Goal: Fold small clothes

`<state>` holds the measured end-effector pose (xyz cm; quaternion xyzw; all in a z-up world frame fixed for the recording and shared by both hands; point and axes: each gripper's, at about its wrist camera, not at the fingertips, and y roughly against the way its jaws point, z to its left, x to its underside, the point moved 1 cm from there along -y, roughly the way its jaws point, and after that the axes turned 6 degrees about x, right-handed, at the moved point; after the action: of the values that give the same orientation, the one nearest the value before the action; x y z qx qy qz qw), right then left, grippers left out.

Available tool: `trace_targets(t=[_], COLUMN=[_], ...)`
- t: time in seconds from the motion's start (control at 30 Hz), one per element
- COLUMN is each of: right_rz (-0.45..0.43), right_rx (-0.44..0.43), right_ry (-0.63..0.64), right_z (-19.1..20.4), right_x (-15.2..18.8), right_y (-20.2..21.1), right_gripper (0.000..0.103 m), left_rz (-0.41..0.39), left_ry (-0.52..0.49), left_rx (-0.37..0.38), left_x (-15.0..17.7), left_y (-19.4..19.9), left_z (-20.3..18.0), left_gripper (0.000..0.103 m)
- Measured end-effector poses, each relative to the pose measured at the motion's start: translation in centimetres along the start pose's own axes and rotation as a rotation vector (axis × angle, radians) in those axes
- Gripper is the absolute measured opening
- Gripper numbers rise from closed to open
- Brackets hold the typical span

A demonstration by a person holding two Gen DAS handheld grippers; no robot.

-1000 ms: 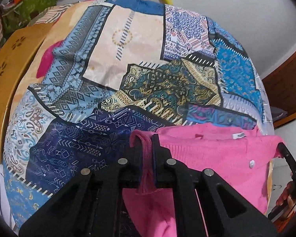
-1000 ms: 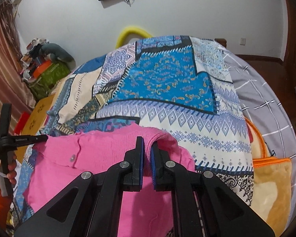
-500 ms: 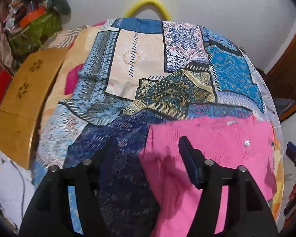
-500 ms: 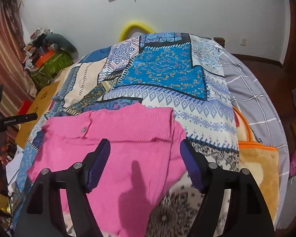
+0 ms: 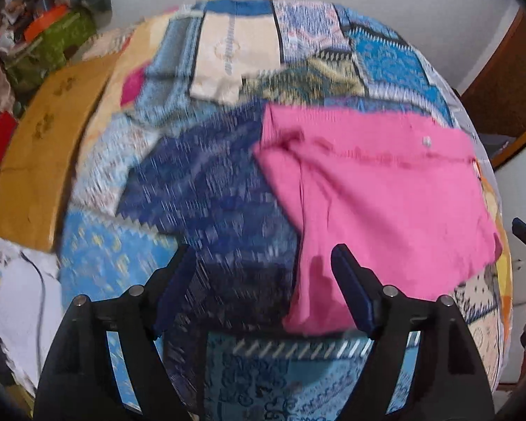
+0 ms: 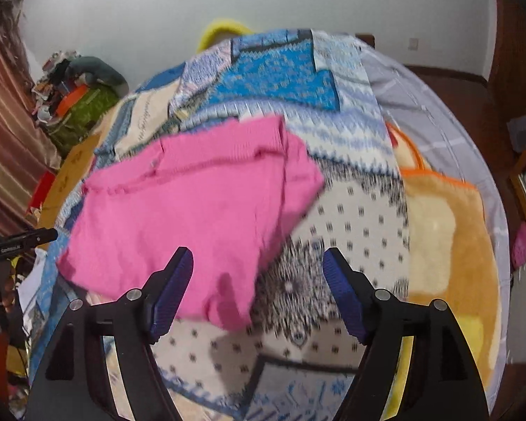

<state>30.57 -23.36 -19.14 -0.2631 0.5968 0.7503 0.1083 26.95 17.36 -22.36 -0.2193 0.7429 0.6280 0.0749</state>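
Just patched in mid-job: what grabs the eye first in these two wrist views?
The bright pink garment lies folded on the blue patchwork bedspread, filling the middle of both views. Both grippers, left gripper and right gripper, stand open just above its near edge, having just let go. An orange-trimmed blanket lies further right.

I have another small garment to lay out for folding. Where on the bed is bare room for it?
Bare quilt lies left of the pink top, up to the wooden board. Another patch lies between the pink top and the orange blanket. The bed's middle is taken.
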Motion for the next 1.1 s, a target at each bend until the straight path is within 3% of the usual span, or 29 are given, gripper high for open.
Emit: trace_targets(t=[0.17,0.33,0.43,0.5,0.53,0.6,0.7,1.03,1.1], right_rz=[0.049,0.081,0.095,0.080,0.077,0.066,0.058,0.044,0.051], right_rx=[-0.036,-0.063,-0.095,-0.095,-0.100,-0.113,-0.133,-0.156,-0.153], right_ry=[-0.023,-0.013,-0.009,0.001,0.005,0.013,0.041,0.081,0.083], right_z=[-0.1,0.7,1.1,1.4,1.5,1.7,2.2,2.8,2.7], right_x=[2.0,2.6,2.5,2.3,2.2,1.9,1.9,3.7,4.2], right_y=[-1.5,-3.6,-4.5,-4.7,-4.7,-4.6,-4.2,-1.2,-0.9], right_gripper=[0.073,0.072,0.059,0.054,0.045,0.022,0.013,0.010,0.010], left_rz=[0.082,0.056,0.039,0.035,0.037,0.041,0.043,-0.020,-0.023], left_ry=[0.060,0.057,0.018,-0.024,-0.045,-0.102,-0.133,-0.137,-0.131], left_rx=[0.073,0.072,0.077,0.077,0.071,0.061,0.074,0.107,0.093], left_x=[2.0,2.1,1.8,1.7,1.7,1.8,1.9,3.0,3.7], left_y=[-2.7,-3.4,-3.4,-3.5,-3.6,-3.8,-3.8,0.8,1.5], left_z=[0.4,-0.6,-1.7,-2.6,-3.1,-4.2,-5.2,-3.9,-3.4], left_gripper=[0.079,0.079,0.075,0.062,0.060,0.035,0.014,0.010,0.002])
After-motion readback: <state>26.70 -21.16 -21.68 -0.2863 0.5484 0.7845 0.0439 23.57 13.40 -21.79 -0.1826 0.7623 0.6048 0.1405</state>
